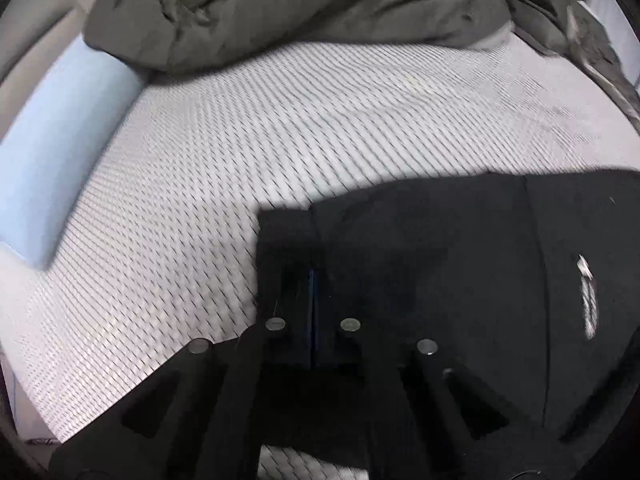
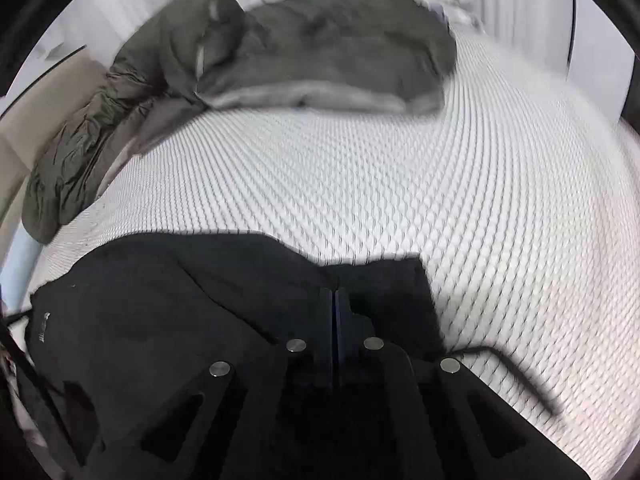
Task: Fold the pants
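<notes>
Black pants (image 1: 440, 280) lie spread on a white quilted mattress (image 1: 280, 120), with a small white print (image 1: 586, 300) near their right side. My left gripper (image 1: 312, 276) is shut, its fingers pressed together at the pants' near-left corner with black cloth around them. In the right wrist view the same pants (image 2: 160, 300) fill the lower left. My right gripper (image 2: 334, 292) is shut at their right corner, cloth reaching past its tips. A dark cord (image 2: 520, 372) trails from there over the mattress (image 2: 440, 180). Black on black hides the pinch itself.
A crumpled grey-olive padded garment (image 1: 320, 8) lies along the far side of the mattress and shows again as a heap (image 2: 320, 48). A light blue cushion edge (image 1: 60, 160) borders the mattress on the left. White quilted surface lies between the pants and the heap.
</notes>
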